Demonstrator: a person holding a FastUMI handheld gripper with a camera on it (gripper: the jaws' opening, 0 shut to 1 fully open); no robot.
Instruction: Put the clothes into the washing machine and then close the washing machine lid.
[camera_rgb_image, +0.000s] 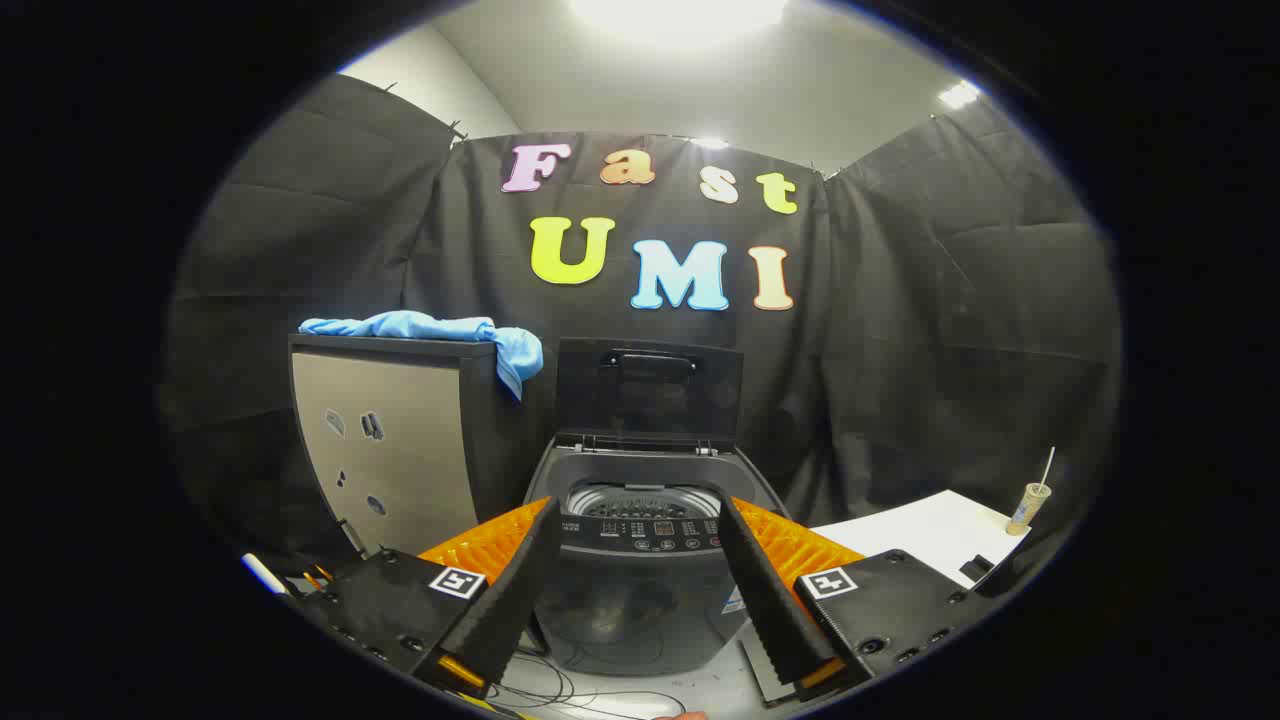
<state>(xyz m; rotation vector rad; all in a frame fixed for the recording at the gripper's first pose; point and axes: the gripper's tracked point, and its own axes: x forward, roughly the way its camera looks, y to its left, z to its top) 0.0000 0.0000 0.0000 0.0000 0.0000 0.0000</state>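
Blue clothes (425, 328) lie atop the cabinet (385, 440) beside the washing machine (640, 560). Machine lid (648, 390) stands raised. Tool (640, 590) fingers apart, empty, flanking the machine.

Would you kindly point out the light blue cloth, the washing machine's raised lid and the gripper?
Light blue cloth (420, 326): gripper view, bunched middle atop the cabinet.
Dark raised lid (650, 400): gripper view, panel below its handle.
Gripper (640, 665): gripper view, midway between its open fingers.

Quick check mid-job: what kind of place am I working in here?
Probably a staged laundry corner in a cloth-walled booth, not a real home. A top-load washer stands with its lid up, a blue cloth lies on the cabinet beside it, and the claw is open, holding nothing.
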